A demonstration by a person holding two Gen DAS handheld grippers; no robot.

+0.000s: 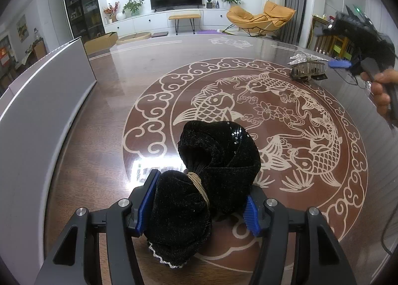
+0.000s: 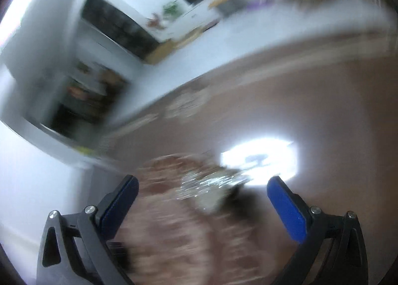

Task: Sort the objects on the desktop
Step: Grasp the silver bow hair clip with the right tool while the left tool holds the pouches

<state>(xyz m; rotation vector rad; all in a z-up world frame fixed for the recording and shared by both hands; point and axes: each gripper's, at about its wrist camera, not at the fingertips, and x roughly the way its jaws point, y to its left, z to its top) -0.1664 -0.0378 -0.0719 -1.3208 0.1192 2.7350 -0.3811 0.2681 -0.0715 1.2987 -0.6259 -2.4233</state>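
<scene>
A black velvet hair bow (image 1: pixel 219 160), tied with a beige elastic, rests on the brown table (image 1: pixel 107 120) with its fish pattern. My left gripper (image 1: pixel 201 186) is shut on the bow's near lobe, and both blue pads press into the fabric. A silver hair clip (image 1: pixel 308 66) lies at the table's far right. The right wrist view is badly blurred. There my right gripper (image 2: pixel 204 180) stands open above the table with nothing between its fingers, and the silver clip (image 2: pixel 211 185) lies just beyond them. A person's hand (image 1: pixel 380 96) holds that gripper at the right edge.
A tall white panel (image 1: pixel 49 101) stands along the table's left side. A blue object (image 1: pixel 339 63) lies behind the silver clip, with a dark cable near it. Bright lamp glare (image 2: pixel 258 158) reflects off the tabletop.
</scene>
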